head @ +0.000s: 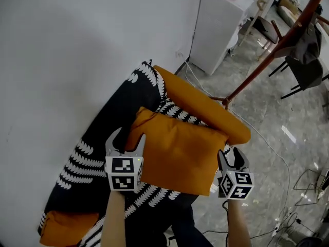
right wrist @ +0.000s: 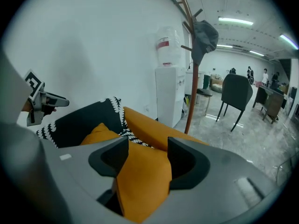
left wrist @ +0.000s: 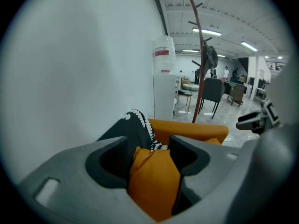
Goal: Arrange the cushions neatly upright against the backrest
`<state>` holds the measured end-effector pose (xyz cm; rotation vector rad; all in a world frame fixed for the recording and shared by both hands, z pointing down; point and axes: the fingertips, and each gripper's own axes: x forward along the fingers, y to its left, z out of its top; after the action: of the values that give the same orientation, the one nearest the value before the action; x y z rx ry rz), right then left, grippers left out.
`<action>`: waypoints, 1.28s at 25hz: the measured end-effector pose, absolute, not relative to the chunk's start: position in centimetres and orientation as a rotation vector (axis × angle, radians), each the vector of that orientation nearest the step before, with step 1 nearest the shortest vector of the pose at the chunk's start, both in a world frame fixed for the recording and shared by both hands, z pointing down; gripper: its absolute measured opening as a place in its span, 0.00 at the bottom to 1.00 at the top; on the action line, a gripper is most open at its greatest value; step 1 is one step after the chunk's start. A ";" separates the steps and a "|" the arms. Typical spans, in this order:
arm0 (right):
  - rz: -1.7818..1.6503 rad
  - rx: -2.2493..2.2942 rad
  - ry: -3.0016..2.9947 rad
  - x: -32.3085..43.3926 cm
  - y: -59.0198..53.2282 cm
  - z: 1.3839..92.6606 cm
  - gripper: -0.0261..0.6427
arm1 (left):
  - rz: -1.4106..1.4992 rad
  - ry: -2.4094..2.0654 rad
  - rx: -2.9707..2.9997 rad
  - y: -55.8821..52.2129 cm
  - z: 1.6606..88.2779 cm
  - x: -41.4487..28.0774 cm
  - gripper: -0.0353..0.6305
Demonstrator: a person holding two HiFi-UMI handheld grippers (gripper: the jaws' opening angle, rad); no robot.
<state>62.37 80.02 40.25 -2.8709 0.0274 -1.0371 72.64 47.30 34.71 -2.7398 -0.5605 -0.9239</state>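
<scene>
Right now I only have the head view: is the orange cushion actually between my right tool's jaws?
Observer: Yes. In the right gripper view the orange cushion fills the gap between the right tool's jaws; whether the pads squeeze it, I cannot tell.
Operator: And the left tool?
Observer: In the left gripper view a corner of the cushion stands between the left tool's jaws too, but they are wide apart and loose around it.

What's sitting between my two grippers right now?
An orange cushion spans the stretch from left gripper to right gripper, clear in the head view.
</scene>
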 end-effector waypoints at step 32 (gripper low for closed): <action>-1.491 -2.613 0.104 65.3 81.6 60.9 0.53 | -1.425 -0.661 -2.395 47.8 60.1 77.6 0.44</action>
<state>65.29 81.56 60.91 -2.6128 0.1045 -1.4913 77.56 47.81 60.06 -2.3951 -0.6610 -1.4246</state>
